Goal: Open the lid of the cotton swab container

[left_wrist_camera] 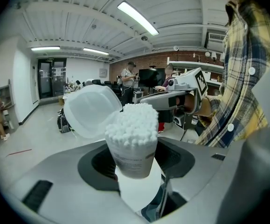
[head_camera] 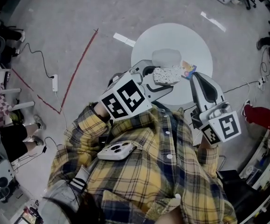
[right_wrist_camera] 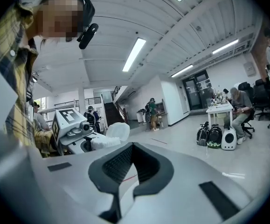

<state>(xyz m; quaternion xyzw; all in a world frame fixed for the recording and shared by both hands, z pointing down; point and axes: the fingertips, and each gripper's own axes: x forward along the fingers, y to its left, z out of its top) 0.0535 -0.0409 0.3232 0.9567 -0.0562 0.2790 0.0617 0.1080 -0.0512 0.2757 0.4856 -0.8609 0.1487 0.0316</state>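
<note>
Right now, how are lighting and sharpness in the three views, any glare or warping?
Head view: even light, sharp, edges bowed. Left gripper view: cotton swab container crisp, ceiling light glaring, corners black. Right gripper view: strong fisheye bend, ceiling strip bright.

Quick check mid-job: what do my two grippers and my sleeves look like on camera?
Both the left gripper and the right gripper have smooth light grey moulded shells with dark ribbed pads. Each carries a white cube with black square markers. The sleeves are yellow, navy and white plaid.
</note>
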